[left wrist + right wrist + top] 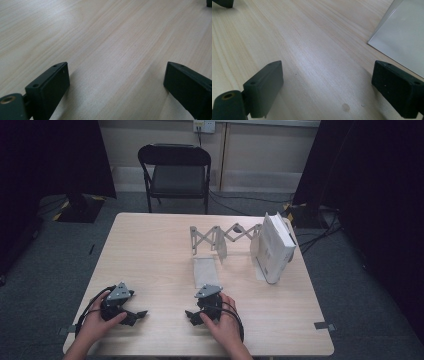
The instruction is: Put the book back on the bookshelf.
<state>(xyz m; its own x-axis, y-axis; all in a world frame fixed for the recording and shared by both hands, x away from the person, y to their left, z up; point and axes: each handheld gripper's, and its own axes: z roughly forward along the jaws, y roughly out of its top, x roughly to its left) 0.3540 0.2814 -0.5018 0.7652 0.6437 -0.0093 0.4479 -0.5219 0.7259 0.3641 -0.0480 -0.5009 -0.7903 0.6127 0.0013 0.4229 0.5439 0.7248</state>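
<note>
My left gripper (131, 316) rests low on the pale wooden surface (150, 250) at the near left, jaws spread wide with nothing between them, and its own view confirms bare wood grain in the gap. Beside it to the right, my right gripper (194, 316) sits the same way, jaws parted and empty, just short of the flat plastic sleeve (205, 271) lying at mid-surface. That sleeve is the nearest thing to me, and I judge it light, thin, floppy and slick, hard to lift from flat wood; I would pinch a near corner or edge, perhaps sliding it toward the surface's rim first. Behind it stands a folding rack (222, 236), its criss-cross arms stretched out, and at the far right a thick white book (276, 247) leans upright against it. The high view lays out the whole arrangement, rack and book included; the right gripper view instead gives a close look at the sleeve's glossy corner (402, 42) lying flush on the wood, just beyond one jaw.
</note>
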